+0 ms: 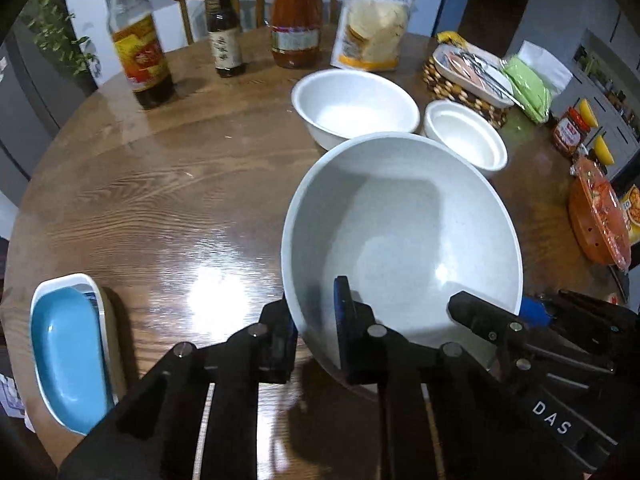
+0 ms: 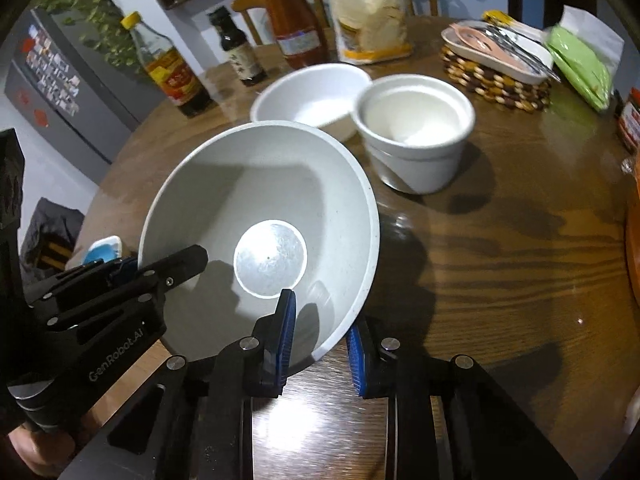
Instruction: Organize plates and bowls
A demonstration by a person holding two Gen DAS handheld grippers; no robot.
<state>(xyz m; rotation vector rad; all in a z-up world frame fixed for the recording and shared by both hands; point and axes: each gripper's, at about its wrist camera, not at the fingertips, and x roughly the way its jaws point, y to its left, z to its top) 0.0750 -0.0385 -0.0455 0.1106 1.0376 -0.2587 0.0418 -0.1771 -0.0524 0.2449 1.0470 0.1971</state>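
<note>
Gripping the large pale-grey round bowl by opposite sides of its rim — left gripper and right gripper both clenched on it, one finger inside and one outside. Held tilted over the brown wooden round table, just in front of the white wide bowl and the white straight-sided small bowl. Could slip on the thin, smooth rim, or knock those neighbours if swung forward. Opening facing up and toward the cameras — round, so no long axis.
</note>
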